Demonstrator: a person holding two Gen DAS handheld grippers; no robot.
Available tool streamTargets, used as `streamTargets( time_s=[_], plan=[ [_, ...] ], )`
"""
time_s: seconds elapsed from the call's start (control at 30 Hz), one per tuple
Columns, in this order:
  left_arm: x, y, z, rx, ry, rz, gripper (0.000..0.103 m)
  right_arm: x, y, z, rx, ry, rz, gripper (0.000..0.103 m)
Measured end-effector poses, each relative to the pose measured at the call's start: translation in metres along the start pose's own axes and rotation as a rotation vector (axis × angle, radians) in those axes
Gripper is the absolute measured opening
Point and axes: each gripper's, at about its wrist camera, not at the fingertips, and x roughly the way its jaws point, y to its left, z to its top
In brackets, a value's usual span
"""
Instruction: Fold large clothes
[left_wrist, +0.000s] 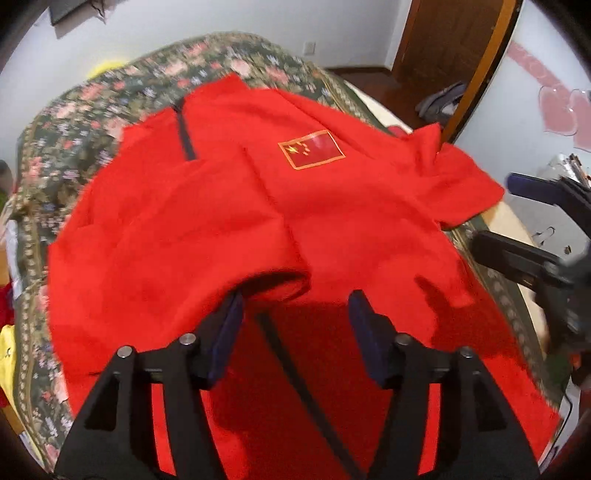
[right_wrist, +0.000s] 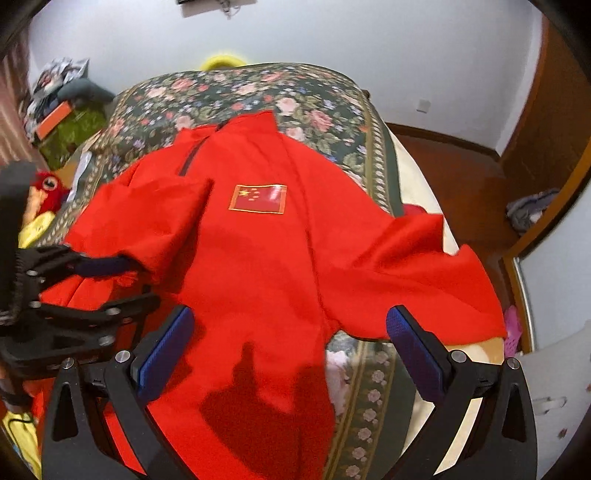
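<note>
Grippers gape — left gripper (left_wrist: 295, 306) and right gripper (right_wrist: 290, 325) over red jacket (right_wrist: 251, 258).

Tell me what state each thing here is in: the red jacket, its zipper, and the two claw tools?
Jacket: spread front-up on the floral bedspread, left sleeve folded over the chest, not yet folded up.
Zipper: closed at the collar.
Left gripper: open, at the sleeve cuff.
Right gripper: open, above the jacket, holding nothing.

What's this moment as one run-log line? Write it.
garment: red jacket spread on floral bedspread | left gripper: open, at sleeve cuff | right gripper: open, above jacket
</note>
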Motion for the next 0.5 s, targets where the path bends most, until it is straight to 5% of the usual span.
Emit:
streamTargets(
  time_s=[0.2, 0.5],
  plan=[
    [-0.046, 0.067, -0.045, -0.134, -0.094, 0.095, 0.069, -0.002, 0.039, 0.011, -0.078, -0.012, 0.027, 0.103],
    [-0.07, 0.185, -0.133, -0.421, -0.071, 0.227, 0.069, 0.023, 0.129, 0.019, -0.301, 0.005, 0.043, 0.103]
  ],
)
